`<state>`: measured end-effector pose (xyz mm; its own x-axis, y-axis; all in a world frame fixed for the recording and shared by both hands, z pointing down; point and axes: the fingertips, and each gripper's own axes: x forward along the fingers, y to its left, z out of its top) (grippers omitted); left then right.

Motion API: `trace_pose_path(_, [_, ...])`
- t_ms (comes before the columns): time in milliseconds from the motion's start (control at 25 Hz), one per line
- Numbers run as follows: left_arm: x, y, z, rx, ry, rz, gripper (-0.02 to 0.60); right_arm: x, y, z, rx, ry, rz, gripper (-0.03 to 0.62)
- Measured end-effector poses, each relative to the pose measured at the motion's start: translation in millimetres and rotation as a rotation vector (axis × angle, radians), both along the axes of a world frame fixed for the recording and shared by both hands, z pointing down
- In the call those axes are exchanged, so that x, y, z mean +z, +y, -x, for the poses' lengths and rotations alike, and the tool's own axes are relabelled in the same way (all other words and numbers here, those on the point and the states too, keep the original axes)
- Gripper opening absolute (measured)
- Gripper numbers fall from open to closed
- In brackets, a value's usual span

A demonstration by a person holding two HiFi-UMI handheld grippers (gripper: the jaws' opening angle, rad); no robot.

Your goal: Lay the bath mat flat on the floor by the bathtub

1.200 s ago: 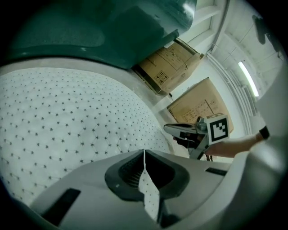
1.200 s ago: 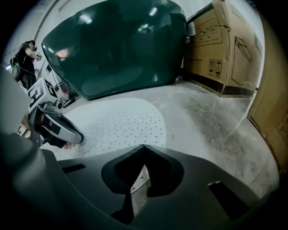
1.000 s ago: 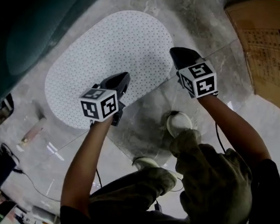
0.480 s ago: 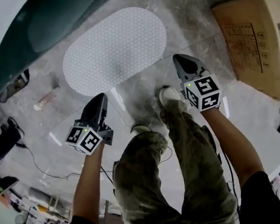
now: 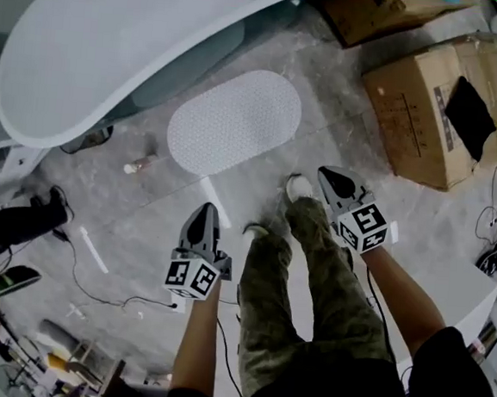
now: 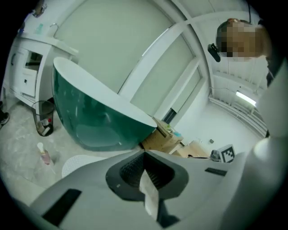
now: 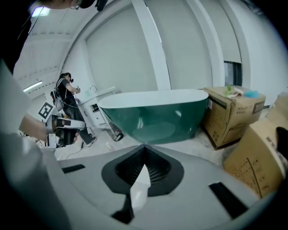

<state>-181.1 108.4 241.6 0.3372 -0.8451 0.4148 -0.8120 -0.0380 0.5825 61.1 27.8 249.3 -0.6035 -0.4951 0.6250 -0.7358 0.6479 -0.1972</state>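
Observation:
The white oval bath mat (image 5: 234, 121) lies flat on the grey floor beside the green bathtub (image 5: 128, 40). A corner of the mat (image 6: 75, 163) shows low in the left gripper view, under the tub (image 6: 96, 119). My left gripper (image 5: 201, 224) hangs high above the floor, shut and empty, well short of the mat. My right gripper (image 5: 335, 183) is also raised, shut with nothing held, to the right of the mat. Its own view faces the tub (image 7: 155, 114) side on. My legs and shoes stand between the two grippers.
Cardboard boxes (image 5: 438, 102) stand to the right of the mat, more at the back (image 5: 377, 10). A small bottle (image 5: 137, 167) lies on the floor left of the mat. Cables (image 5: 81, 278) trail across the floor at left. Another person (image 7: 67, 108) stands by a white cabinet.
Both grippers have risen far off the mat as I stood up. The mat stays flat on the floor and now looks smaller and farther away.

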Motion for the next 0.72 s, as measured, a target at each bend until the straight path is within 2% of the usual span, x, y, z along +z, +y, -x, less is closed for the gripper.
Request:
trace_pose_path(200, [-141.5,45.4,19.2,-0.050,-0.009,-0.059,0.018,-146.6,34.7,16.0,0.033,0.026,-0.037,0.021])
trace_pose_path(320, [-223.8,83.4,43.0,-0.077,-0.052,-0.086,0.018,-238.2,68.9,39.6,0.044,-0.022,-0.076,0.021])
trace_pose_path(400, [-272.1,103.0,49.2,-0.115,-0.048,-0.120,0.018,-296.0,86.0,43.4,0.037,-0.046,-0.123,0.023])
trace_pose_path(520, [-334.2,119.5,54.5,-0.178,-0.040,-0.201,0.018,-370.3,94.7,36.5,0.021,-0.066,-0.230,0.023])
trace_pose_path(720, [-409.0,138.0,50.6,-0.274,-0.125,-0.291,0.018,-454.9,77.8,1.2,0.022,-0.102,-0.361,0.023])
